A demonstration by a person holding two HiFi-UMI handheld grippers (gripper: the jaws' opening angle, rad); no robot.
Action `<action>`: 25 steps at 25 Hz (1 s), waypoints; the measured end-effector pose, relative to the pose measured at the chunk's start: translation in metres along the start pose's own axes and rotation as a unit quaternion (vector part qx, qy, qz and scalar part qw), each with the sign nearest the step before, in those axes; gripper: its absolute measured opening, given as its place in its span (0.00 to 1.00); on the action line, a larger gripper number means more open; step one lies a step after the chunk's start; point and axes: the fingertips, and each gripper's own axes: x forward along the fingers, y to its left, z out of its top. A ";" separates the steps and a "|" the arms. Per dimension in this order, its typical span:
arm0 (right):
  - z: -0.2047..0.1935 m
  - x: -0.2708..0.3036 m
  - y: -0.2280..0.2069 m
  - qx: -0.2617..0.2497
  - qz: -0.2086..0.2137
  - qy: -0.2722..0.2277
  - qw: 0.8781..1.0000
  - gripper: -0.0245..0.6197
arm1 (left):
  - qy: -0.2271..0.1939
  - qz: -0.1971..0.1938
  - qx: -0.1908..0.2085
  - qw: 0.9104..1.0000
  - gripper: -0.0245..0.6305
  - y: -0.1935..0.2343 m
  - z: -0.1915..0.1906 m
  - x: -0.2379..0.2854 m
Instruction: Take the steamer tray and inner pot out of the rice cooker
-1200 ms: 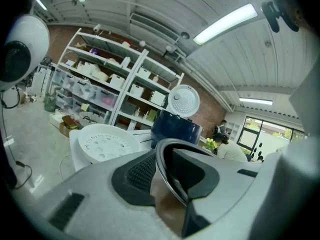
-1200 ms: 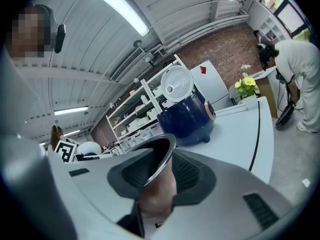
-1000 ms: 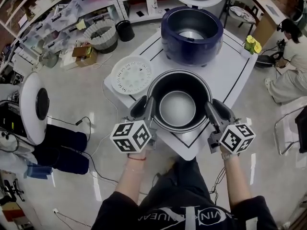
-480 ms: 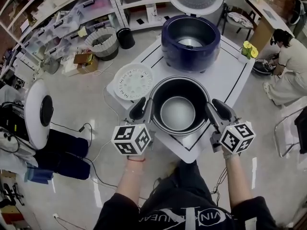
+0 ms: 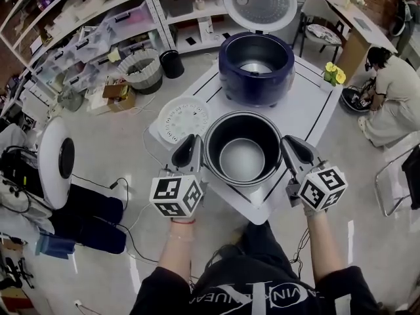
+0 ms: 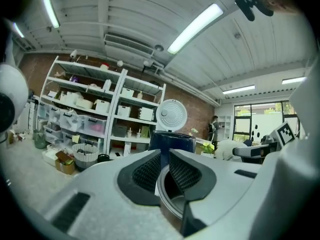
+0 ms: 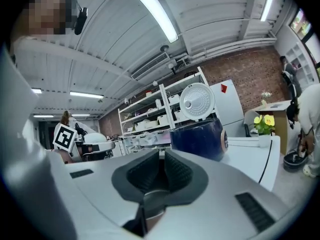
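Inner pot (image 5: 243, 164) out of the cooker, gripped from 2 sides at the near end of the white table (image 5: 308, 110).
My left gripper (image 5: 194, 148) has its jaws on the pot's left rim and my right gripper (image 5: 292, 151) on the right rim. Both pairs of jaws have just been closing, and in each gripper view the rim sits pinched between the pads. The pot is upright, mouth up, nothing in it that I can see. The dark blue rice cooker (image 5: 236, 77) stands at the far end of the table with its lid (image 5: 260, 2) swung up. The steamer tray (image 5: 184, 118), a white perforated disc, lies flat on the table's left corner, just beside the pot and apart from the cooker.
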 end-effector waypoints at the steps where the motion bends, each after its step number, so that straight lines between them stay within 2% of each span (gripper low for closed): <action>1: 0.004 -0.001 0.003 -0.007 0.002 -0.004 1.000 0.08 | -0.005 0.000 0.010 1.000 0.11 -0.001 0.005 -0.002; 7: 0.031 -0.007 0.020 -0.043 0.014 -0.026 0.999 0.04 | -0.040 -0.004 0.024 0.999 0.09 -0.005 0.037 -0.018; 17: 0.060 -0.026 0.043 -0.050 0.023 -0.060 0.997 0.04 | -0.061 -0.026 0.023 0.998 0.06 -0.021 0.062 -0.052; 25: 0.069 -0.044 0.061 -0.065 0.029 -0.070 0.995 0.04 | -0.067 -0.014 0.044 0.997 0.06 -0.022 0.071 -0.078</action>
